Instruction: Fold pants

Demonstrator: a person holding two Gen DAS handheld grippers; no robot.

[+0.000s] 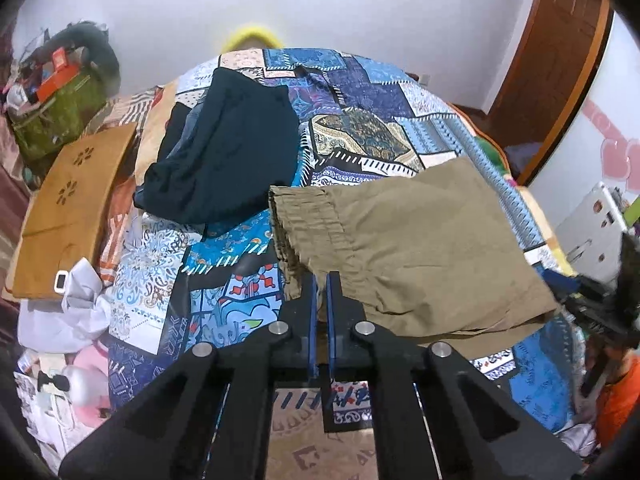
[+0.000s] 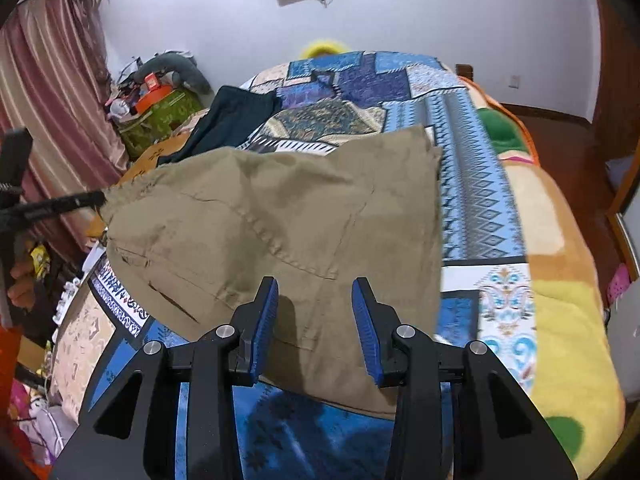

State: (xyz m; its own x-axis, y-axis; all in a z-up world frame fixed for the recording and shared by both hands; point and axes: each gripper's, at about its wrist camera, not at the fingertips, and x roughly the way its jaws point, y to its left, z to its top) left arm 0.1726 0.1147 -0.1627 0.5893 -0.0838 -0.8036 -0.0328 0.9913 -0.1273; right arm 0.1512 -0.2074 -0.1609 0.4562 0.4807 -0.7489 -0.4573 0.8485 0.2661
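Pants (image 2: 280, 216): khaki woven cloth, matt, creased, with a gathered waistband (image 1: 312, 224) and stitched seams. Bedcover (image 1: 360, 120): printed patchwork cloth, faint sheen. Dark garment (image 1: 232, 152): soft matt cloth, possibly knit; too dim to tell. Left gripper (image 1: 322, 280) and right gripper (image 2: 315, 292): matt black plastic, shiny metal rivets, ribbed blue pads (image 2: 370, 328). Board (image 1: 76, 196): smooth, tan, looks like wood.

Right gripper (image 2: 316, 320) jaws apart above khaki pants (image 2: 280, 216) on patchwork bedspread (image 2: 472, 200).

Bed (image 1: 224, 280) under patchwork blanket (image 2: 472, 184), khaki pants (image 2: 304, 216), dark garment (image 1: 232, 152) atop
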